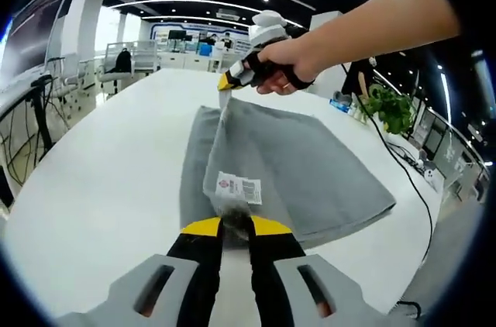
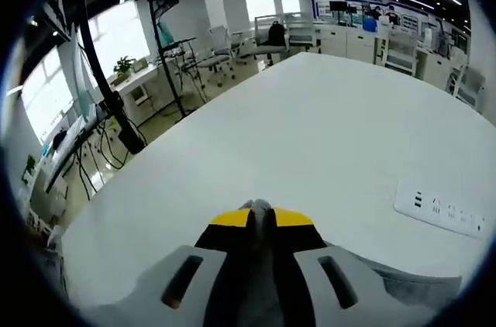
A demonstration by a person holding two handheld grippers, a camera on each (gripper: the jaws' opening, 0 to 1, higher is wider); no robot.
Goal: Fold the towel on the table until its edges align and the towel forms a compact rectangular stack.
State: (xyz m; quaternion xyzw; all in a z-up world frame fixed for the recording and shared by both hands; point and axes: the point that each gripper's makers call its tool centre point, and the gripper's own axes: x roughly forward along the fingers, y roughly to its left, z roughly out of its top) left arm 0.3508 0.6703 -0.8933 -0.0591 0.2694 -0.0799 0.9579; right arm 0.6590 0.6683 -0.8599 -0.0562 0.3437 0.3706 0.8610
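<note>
Two grippers, left gripper [image 1: 236,225] and right gripper [image 2: 262,215], each with jaws clenched on opposite corners of the grey towel [image 1: 310,164], lifted over the white surface [image 1: 108,180].

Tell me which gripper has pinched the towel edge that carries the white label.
The left gripper, at the near edge beside the white label; the right gripper pinches the towel at the far edge.
</note>
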